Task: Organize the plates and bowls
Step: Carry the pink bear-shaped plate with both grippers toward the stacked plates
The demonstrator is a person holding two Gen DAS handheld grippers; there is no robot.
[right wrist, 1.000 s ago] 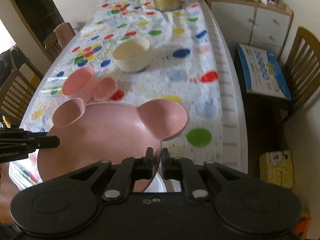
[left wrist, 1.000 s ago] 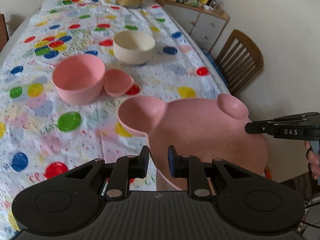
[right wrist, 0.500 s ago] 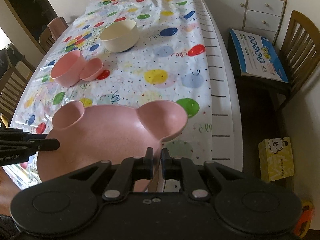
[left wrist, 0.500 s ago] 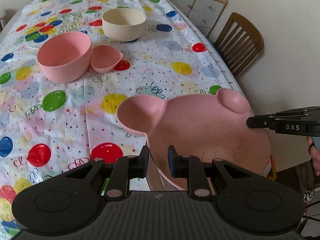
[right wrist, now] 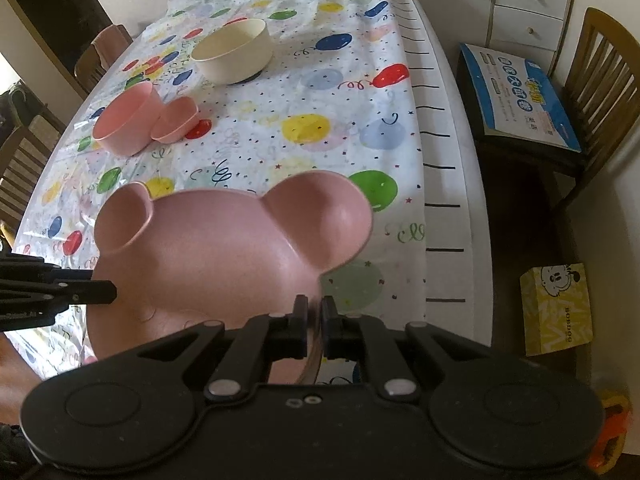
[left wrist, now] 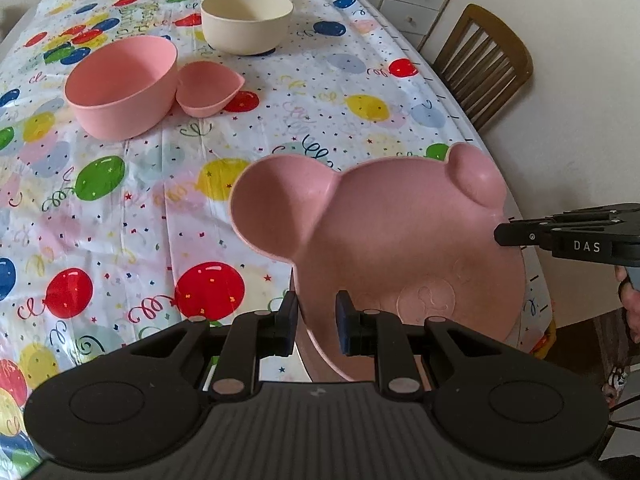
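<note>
- The pink bear-shaped plate (left wrist: 400, 240) is held between both grippers above the near end of the table (left wrist: 120, 220), its two round ears pointing away from the fingers.
- The left gripper (left wrist: 316, 320) is clamped on the plate's near rim.
- The right gripper (right wrist: 314, 320) pinches the opposite rim, fingers almost together.
- Well beyond the fingertips a large pink bowl (left wrist: 124, 84) touches a small pink bowl (left wrist: 208, 88); a cream bowl (left wrist: 246, 20) stands farther off.
</note>
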